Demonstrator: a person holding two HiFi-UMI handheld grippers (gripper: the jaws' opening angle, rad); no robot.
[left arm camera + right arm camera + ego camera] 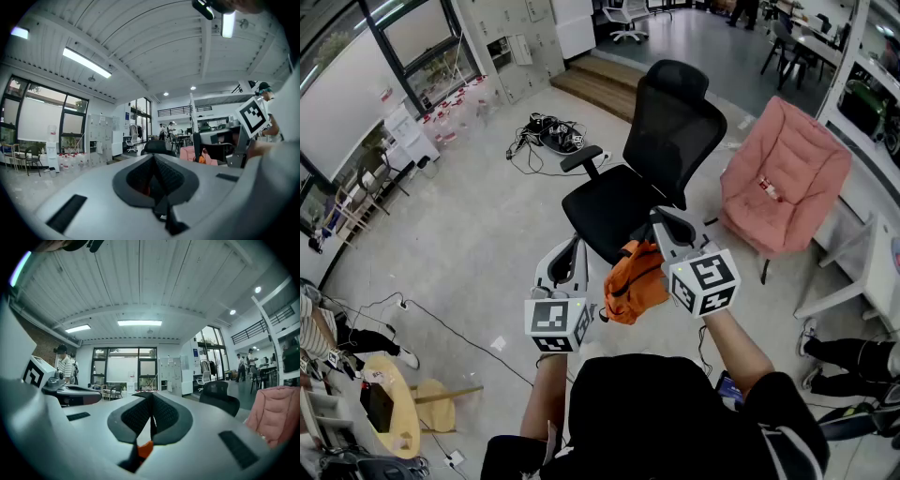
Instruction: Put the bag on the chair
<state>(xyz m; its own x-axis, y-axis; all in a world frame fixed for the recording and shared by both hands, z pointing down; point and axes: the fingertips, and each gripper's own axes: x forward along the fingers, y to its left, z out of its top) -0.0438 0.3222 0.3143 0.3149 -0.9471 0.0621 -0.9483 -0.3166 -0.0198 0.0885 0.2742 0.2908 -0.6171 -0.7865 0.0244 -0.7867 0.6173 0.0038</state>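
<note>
Fingers [166,416] of left gripper [153,158] and right gripper [151,398] tight on crumpled orange bag [635,281]

Bag [635,281] between left gripper [572,251] and right gripper [660,225], chair [642,178] just beyond, cushioned seat [783,178] right of chair

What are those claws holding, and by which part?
An orange bag, hanging between them. The right claw pinches a thin bit of its top; the left claw seems to grip its top too.

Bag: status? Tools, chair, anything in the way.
Both shut on the bag: left tool, right tool. Bag held up at the front edge of the chair, not set down. Seat bare, nothing between.
</note>
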